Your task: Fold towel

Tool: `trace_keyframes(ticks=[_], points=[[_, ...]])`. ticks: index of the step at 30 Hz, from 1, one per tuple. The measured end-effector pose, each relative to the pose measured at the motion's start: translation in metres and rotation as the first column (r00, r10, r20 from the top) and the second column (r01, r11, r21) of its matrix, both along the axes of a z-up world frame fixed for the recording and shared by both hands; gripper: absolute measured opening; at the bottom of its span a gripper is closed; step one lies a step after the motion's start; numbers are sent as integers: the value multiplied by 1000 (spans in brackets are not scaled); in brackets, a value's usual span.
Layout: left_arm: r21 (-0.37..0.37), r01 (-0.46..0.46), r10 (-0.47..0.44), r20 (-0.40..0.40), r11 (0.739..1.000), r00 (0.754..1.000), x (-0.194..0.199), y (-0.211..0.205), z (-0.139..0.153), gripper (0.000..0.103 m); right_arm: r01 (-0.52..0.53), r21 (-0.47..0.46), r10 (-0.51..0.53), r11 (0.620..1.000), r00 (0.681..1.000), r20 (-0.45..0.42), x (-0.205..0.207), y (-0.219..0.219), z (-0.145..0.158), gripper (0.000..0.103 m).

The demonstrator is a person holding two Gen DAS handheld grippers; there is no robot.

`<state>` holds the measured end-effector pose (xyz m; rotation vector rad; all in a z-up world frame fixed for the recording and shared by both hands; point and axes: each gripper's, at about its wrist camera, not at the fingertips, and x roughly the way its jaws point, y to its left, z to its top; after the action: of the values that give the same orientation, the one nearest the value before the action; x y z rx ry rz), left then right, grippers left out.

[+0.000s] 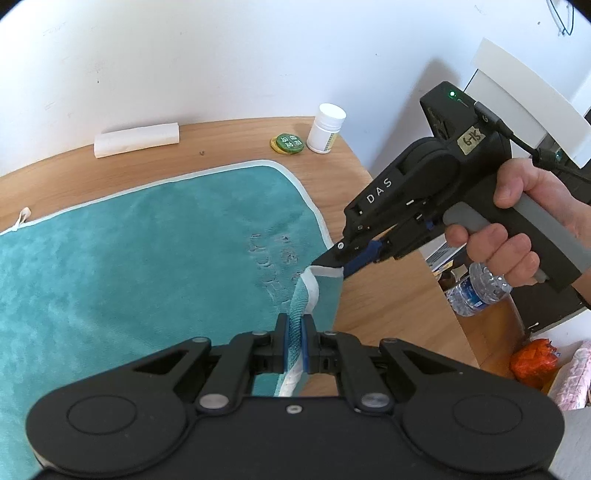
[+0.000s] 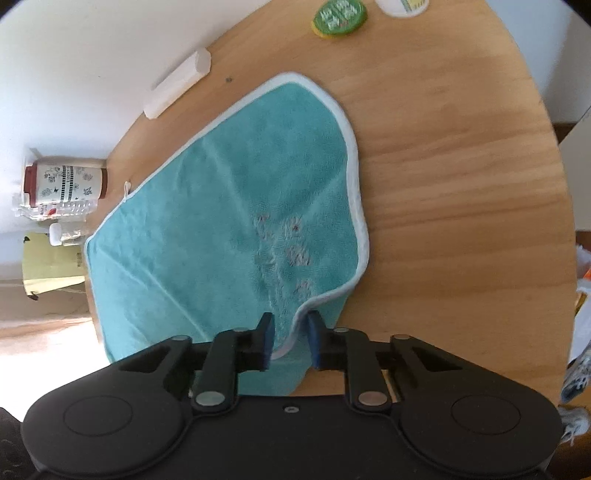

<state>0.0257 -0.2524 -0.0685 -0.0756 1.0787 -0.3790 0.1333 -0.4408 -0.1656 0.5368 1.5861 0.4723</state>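
A teal towel (image 1: 147, 258) (image 2: 221, 206) with a pale border lies spread on a round wooden table (image 1: 388, 302) (image 2: 461, 184). My left gripper (image 1: 295, 343) is shut on the towel's near right edge, and the cloth is pinched upright between its blue pads. A hand holds my right gripper (image 1: 332, 267) just beyond it, at the raised corner of the same edge. In the right wrist view, the right gripper (image 2: 290, 332) stands open, with the lifted border curving between its fingers.
Along the table's far edge lie a white roll (image 1: 136, 139) (image 2: 177, 85), a green tin (image 1: 290, 143) (image 2: 340, 16) and a white pill bottle (image 1: 327, 127). A patterned mug (image 2: 66, 181) stands off to the left. A water bottle (image 1: 476, 291) and a white chair (image 1: 524, 99) are at right.
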Motion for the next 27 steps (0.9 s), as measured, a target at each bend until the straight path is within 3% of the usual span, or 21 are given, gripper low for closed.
trace_keyframes(ticks=[10,14,16,19,22,25,27], points=[[33,-70,69,28,997,997,5,18,8,6,-61,47,58,997,996,73,16,19,20,9],[44,-106,105,40,993,994,10,28,11,6,-101,33,97,994,990,98,26,20,28,20],[51,-122,119,44,991,992,14,33,12,6,-122,17,119,992,983,142,32,15,37,37],[49,-137,134,46,989,990,18,39,12,6,-161,-47,168,986,958,234,41,4,52,40],[51,-142,139,43,989,989,22,41,11,6,-182,-185,234,966,920,314,53,2,59,41],[58,-144,142,42,988,989,25,42,9,6,-217,-288,325,933,851,412,70,11,56,40],[64,-145,143,41,987,989,27,43,9,6,-236,-334,370,913,825,427,81,21,46,41]])
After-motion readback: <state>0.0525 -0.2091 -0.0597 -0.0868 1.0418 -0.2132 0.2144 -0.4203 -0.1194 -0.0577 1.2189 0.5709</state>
